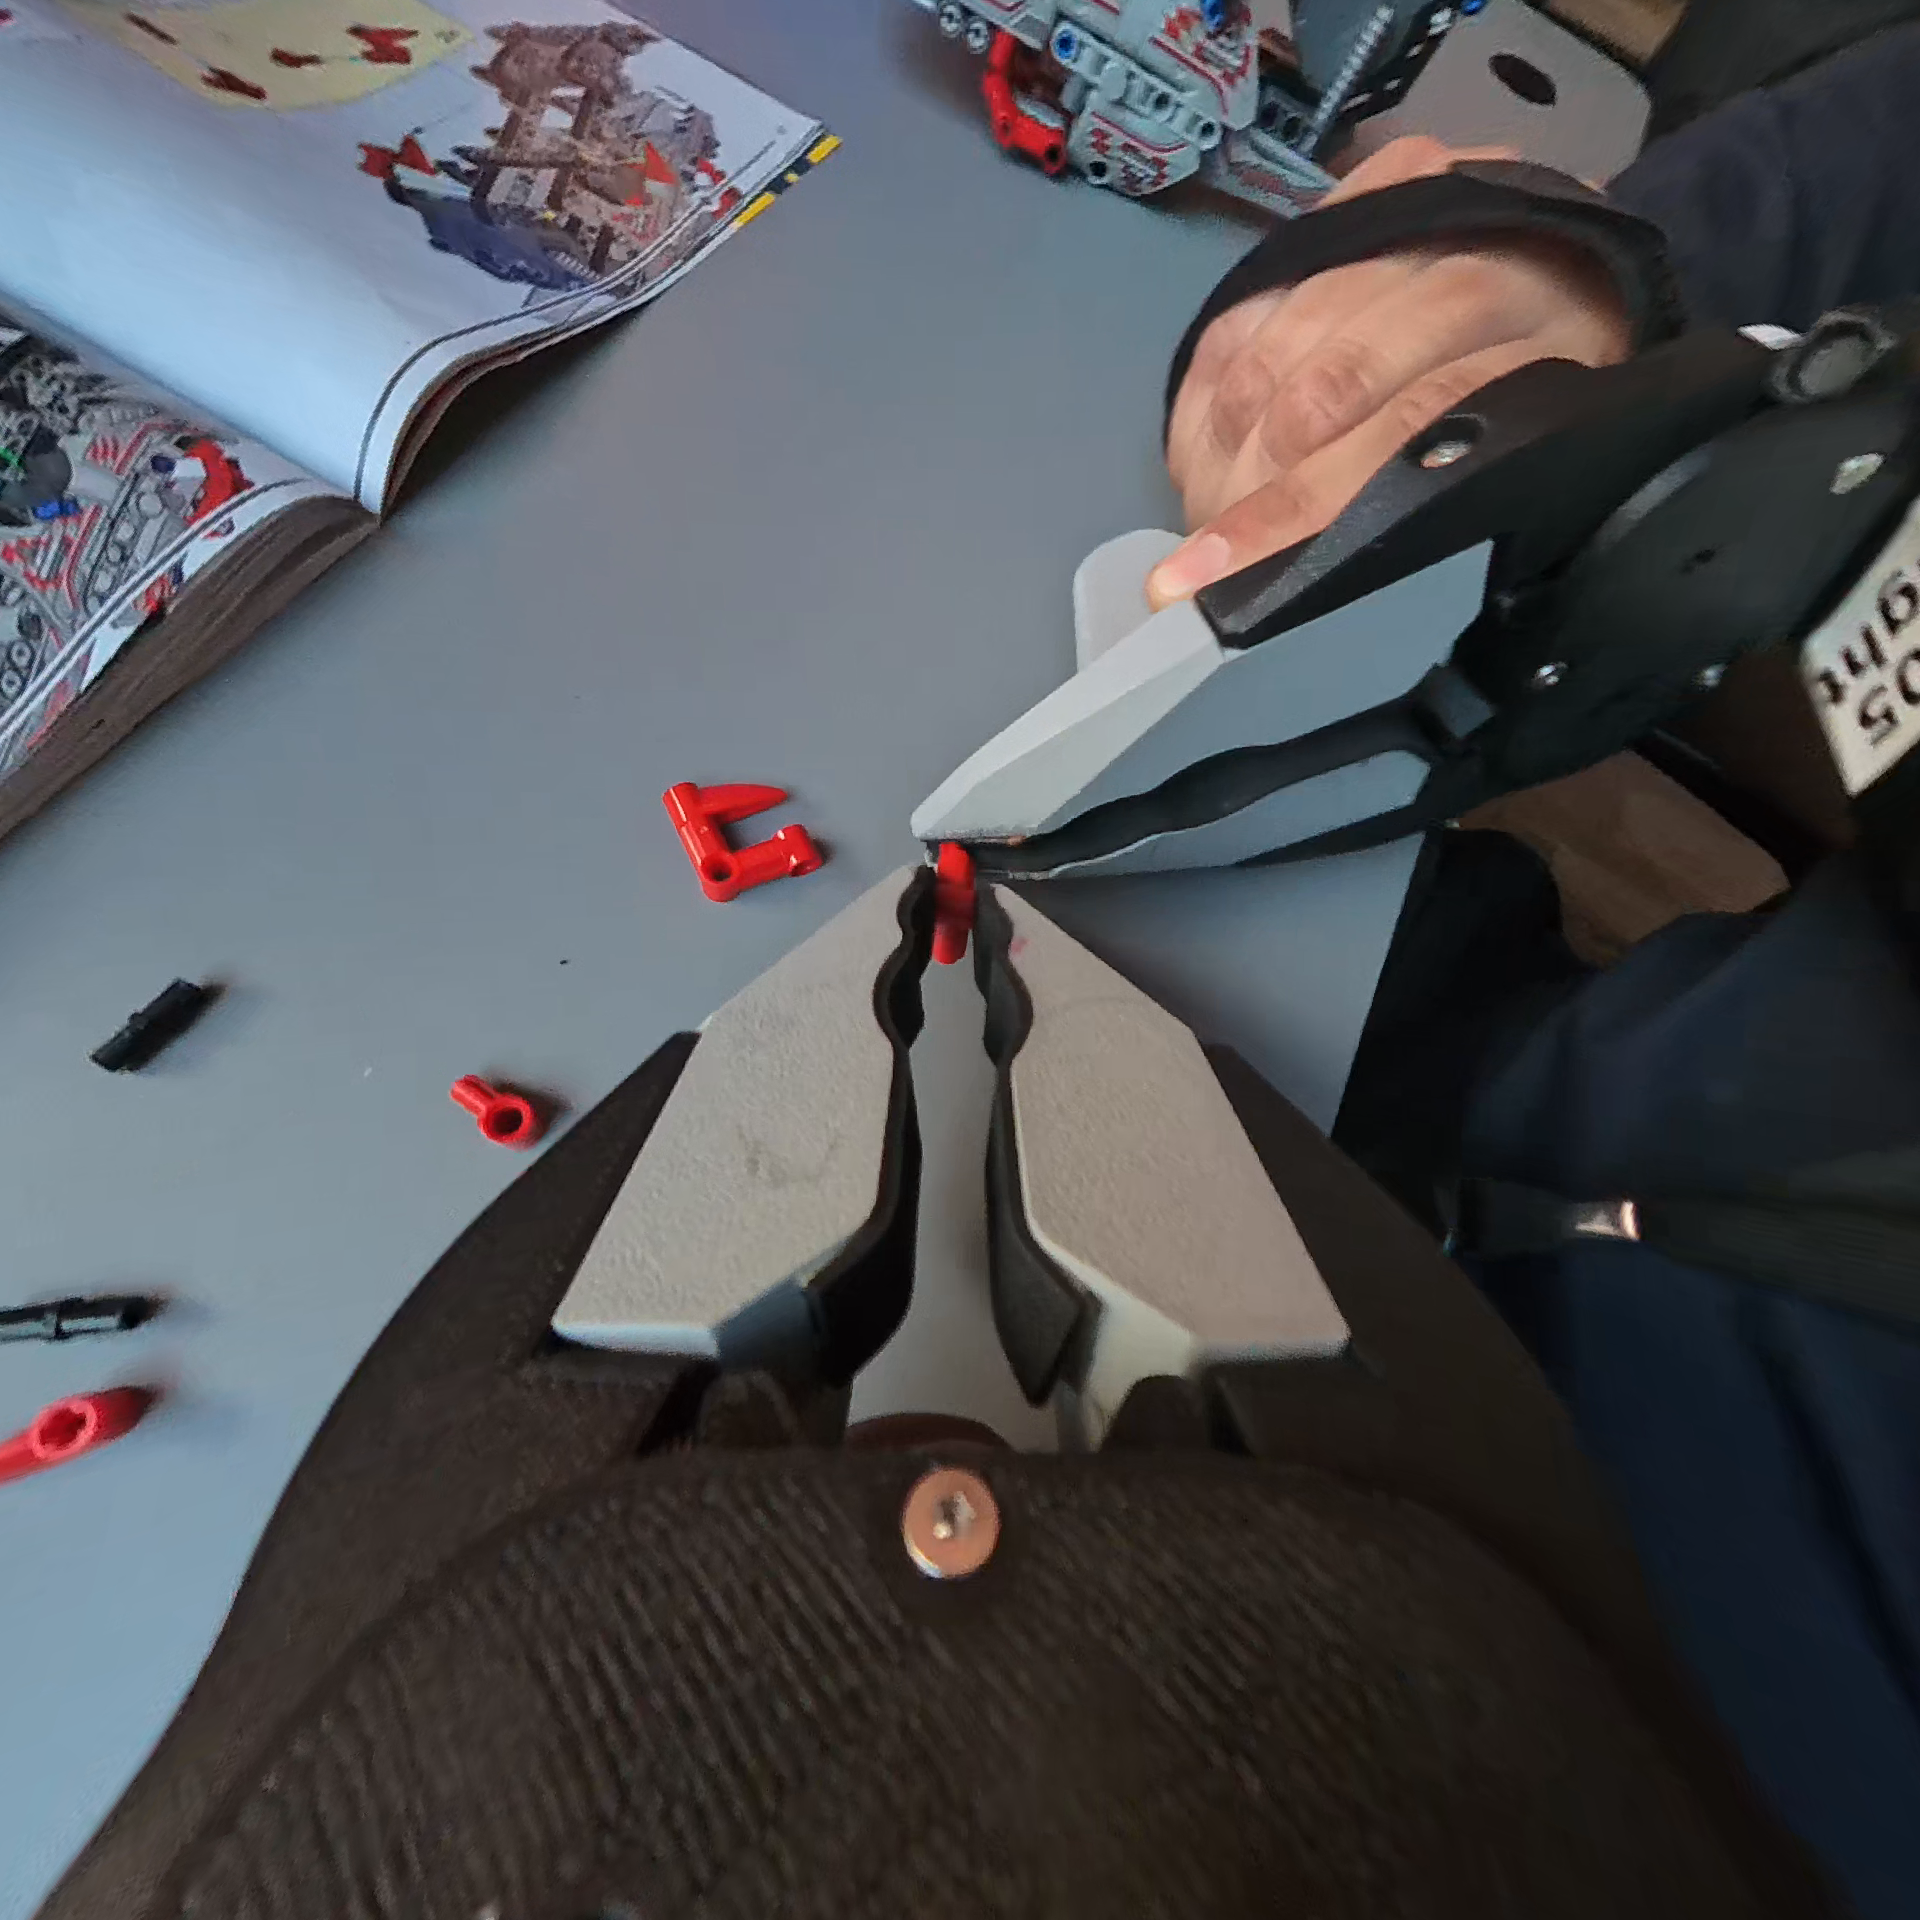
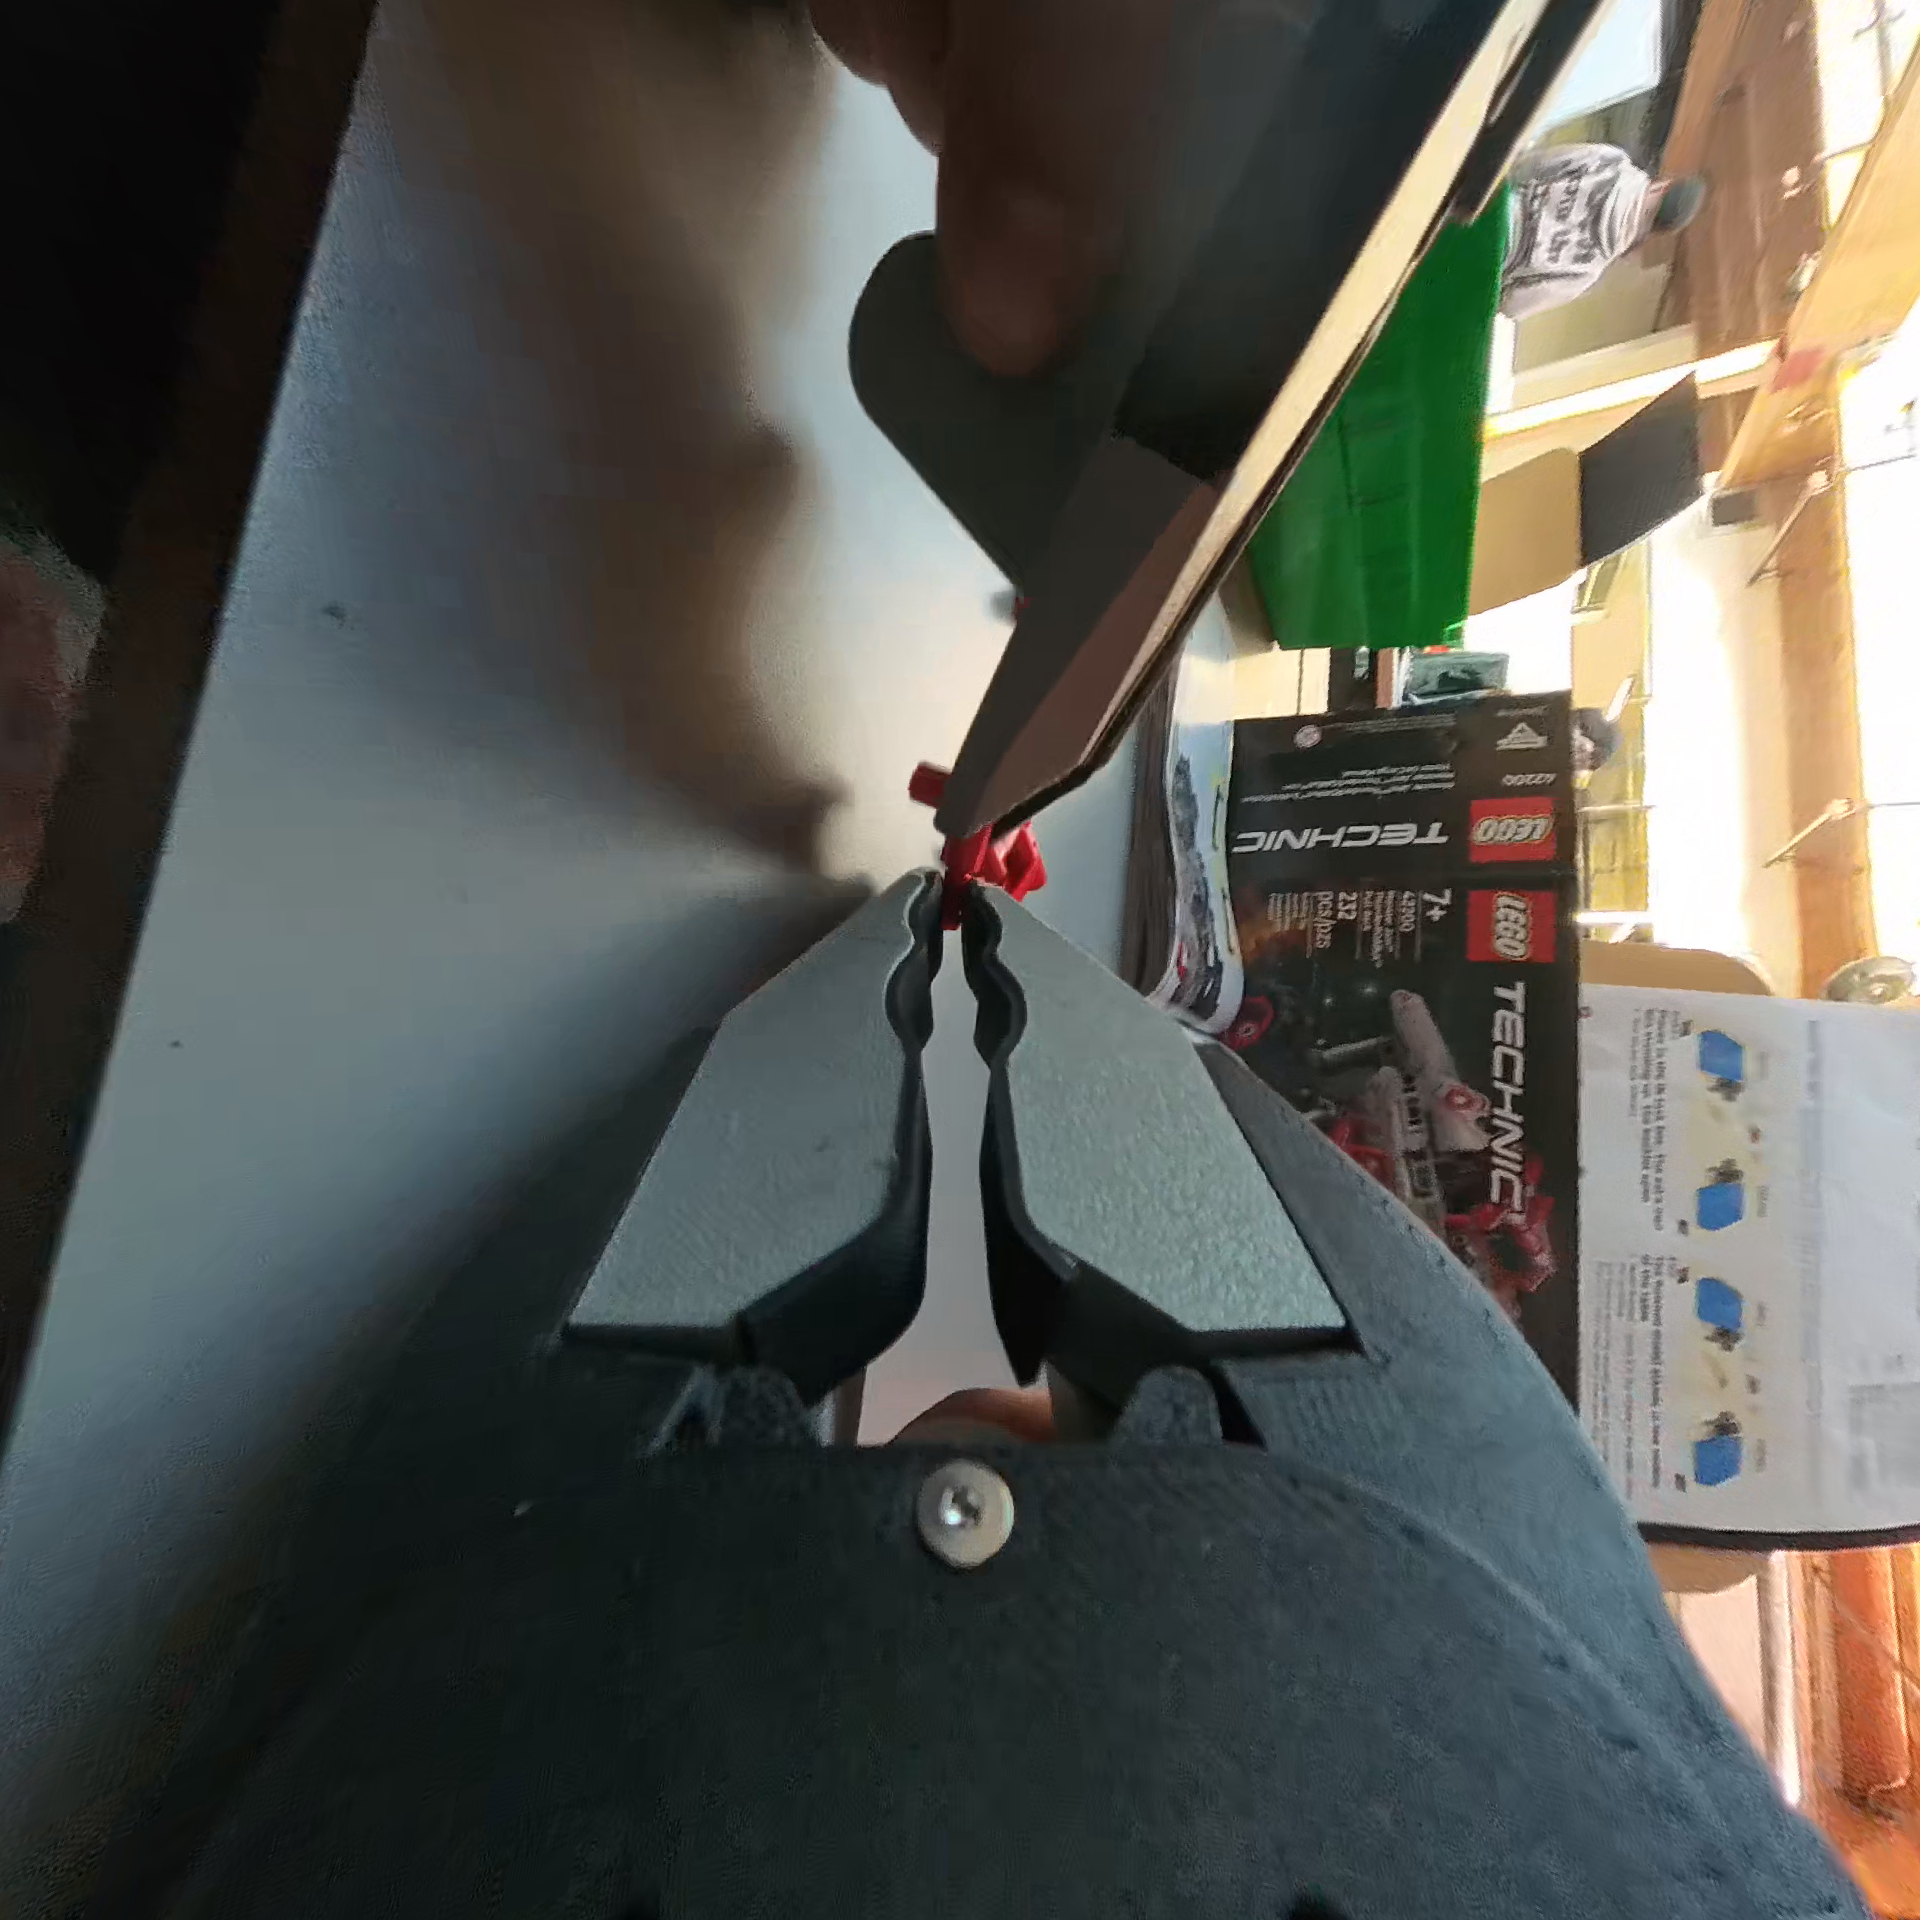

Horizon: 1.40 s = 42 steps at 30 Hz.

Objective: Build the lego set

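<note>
Left wrist view. My left gripper [image 1: 951, 904] has its fingers clenched on a small red lego piece [image 1: 951, 902], pinched at the very tips above the grey table [image 1: 623, 644]. My right gripper [image 1: 971, 831] comes in from the right, held by a hand [image 1: 1382, 343] in a black strap; its tips meet the top end of the same red piece, and its jaws look pressed together there. On the table to the left lie a red claw-shaped piece [image 1: 732, 836], a small red connector [image 1: 496, 1110], a black pin [image 1: 151, 1023], a black axle [image 1: 73, 1317] and a red pointed piece [image 1: 68, 1432]. An open instruction booklet [image 1: 312, 260] lies at upper left. The partly built grey and red model [image 1: 1132, 94] stands at the far edge, well apart from the grippers.

Right wrist view. My right gripper [image 2: 954, 902] is clenched on the red lego piece [image 2: 961, 868] at its tips. The left gripper [image 2: 971, 821] reaches down from above, its tips touching the same piece; a red part shows on either side of them. I cannot tell here how much of the piece each holds. Behind stand the black set box [image 2: 1403, 1039] and a printed sheet [image 2: 1756, 1268].
</note>
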Motion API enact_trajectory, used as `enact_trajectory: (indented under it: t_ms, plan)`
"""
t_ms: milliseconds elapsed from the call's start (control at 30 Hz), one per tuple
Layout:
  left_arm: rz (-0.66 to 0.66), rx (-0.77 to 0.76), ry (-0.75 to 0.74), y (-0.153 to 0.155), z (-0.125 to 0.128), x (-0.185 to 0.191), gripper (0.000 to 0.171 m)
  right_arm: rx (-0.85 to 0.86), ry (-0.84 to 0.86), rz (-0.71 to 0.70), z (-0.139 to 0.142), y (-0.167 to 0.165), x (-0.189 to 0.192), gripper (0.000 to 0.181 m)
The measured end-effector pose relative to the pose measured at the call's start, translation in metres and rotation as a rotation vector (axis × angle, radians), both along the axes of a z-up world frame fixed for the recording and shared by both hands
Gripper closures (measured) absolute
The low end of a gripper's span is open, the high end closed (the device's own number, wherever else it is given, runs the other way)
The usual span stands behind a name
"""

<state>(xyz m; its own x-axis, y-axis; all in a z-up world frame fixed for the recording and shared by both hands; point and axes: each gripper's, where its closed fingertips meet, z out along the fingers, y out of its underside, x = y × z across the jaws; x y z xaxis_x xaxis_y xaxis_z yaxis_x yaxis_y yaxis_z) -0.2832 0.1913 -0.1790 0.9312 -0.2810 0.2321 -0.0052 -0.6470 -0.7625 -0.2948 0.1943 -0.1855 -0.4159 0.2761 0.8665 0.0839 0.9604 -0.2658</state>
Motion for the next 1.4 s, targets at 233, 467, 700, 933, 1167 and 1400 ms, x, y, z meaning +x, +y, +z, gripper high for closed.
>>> enact_trajectory:
  t_ms: [233,467,700,933,1167,1400]
  plan:
    - [0.112,-0.044,0.0,0.004,-0.007,-0.002,0.168,-0.002,-0.02,-0.016,-0.005,0.002,-0.002,0.181]
    - [0.101,0.047,0.023,0.006,0.005,-0.006,0.167,-0.308,-0.08,0.041,0.007,0.0,0.0,0.165]
    - [-0.115,0.216,0.18,-0.005,0.021,0.003,0.167,-0.635,-0.319,0.194,0.016,-0.006,0.02,0.176]
    - [-0.226,0.287,0.24,-0.009,0.025,0.008,0.167,-0.792,-0.354,0.208,0.03,-0.006,0.019,0.173]
    - [-0.261,0.315,0.221,-0.006,0.029,0.014,0.167,-0.798,-0.376,0.235,0.031,-0.009,0.022,0.181]
    - [-0.289,0.252,0.193,-0.004,0.021,0.016,0.168,-0.723,-0.404,0.211,0.021,-0.009,0.023,0.181]
